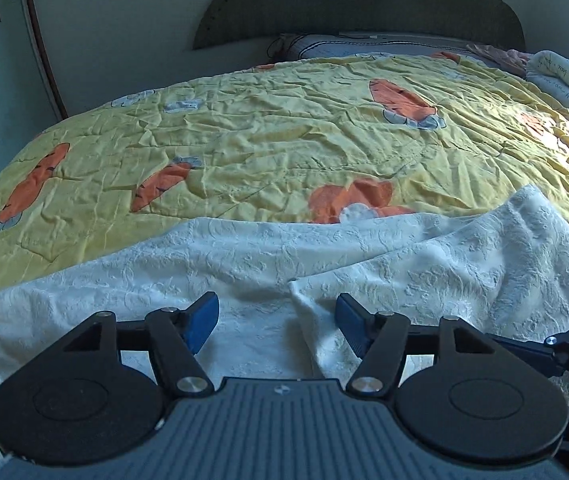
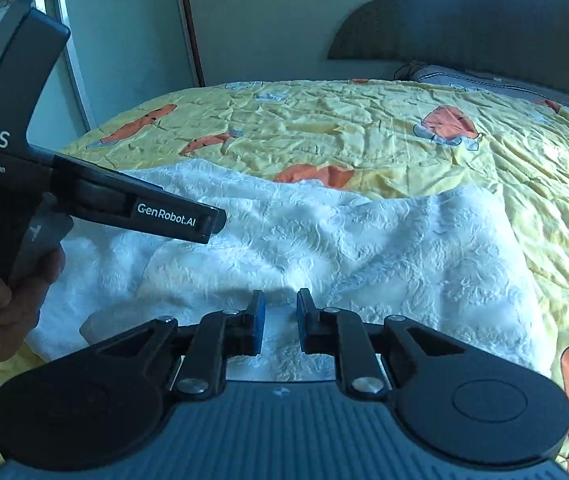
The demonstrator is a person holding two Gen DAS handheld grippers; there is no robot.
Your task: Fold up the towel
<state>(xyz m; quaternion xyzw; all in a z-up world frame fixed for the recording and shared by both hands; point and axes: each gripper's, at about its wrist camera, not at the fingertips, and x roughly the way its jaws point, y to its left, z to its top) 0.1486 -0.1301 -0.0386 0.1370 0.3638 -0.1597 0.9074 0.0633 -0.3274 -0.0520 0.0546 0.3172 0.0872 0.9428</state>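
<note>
Hand-held gripper on the left (image 1: pixel 278 308): wide open, pads bare, poised just above the white towel (image 1: pixel 364 248). Hand-held gripper on the right (image 2: pixel 281 312): narrow, with a pinch of towel apparently caught between the pads.

Probably a re-grasp ahead of a fold. To do it well:
- lower the open jaws squarely over the loose turned-up edge
- take the towel only, not the yellow quilt (image 1: pixel 284 140) beneath
- close firmly before lifting
- keep the right-hand pinch taut so the edge between both grips stays straight
- lift both ends level, then lay edge to edge

Towel: rumpled across the near part of the bed, on the quilt. Turned-up edge just beyond the left tool's right pad, nearly between the jaws. Bulk running off to the right and far side, touching neither left pad
</note>
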